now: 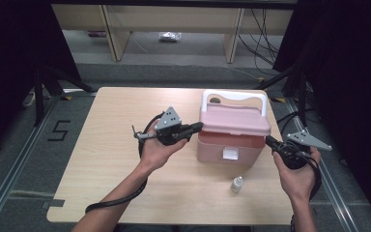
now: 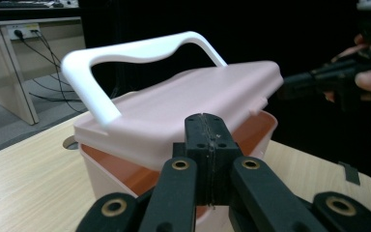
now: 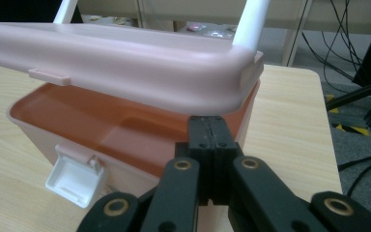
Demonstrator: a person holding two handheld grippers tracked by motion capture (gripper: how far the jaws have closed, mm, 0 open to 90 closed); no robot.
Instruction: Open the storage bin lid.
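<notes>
Even overhead light falls on the pale wooden table (image 1: 116, 159); black curtains darken both sides. Soft, short shadows lie under the pink plastic box with its white handle (image 1: 232, 133). In both gripper views the near black jaws are slightly blurred, and the backgrounds are soft.

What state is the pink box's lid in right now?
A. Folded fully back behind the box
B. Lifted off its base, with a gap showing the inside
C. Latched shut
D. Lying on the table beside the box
B: the lid sits raised above the box, a gap showing the orange inside, and the white latch hangs open; both grippers, left and right, are at its edges with jaws shut.
</notes>
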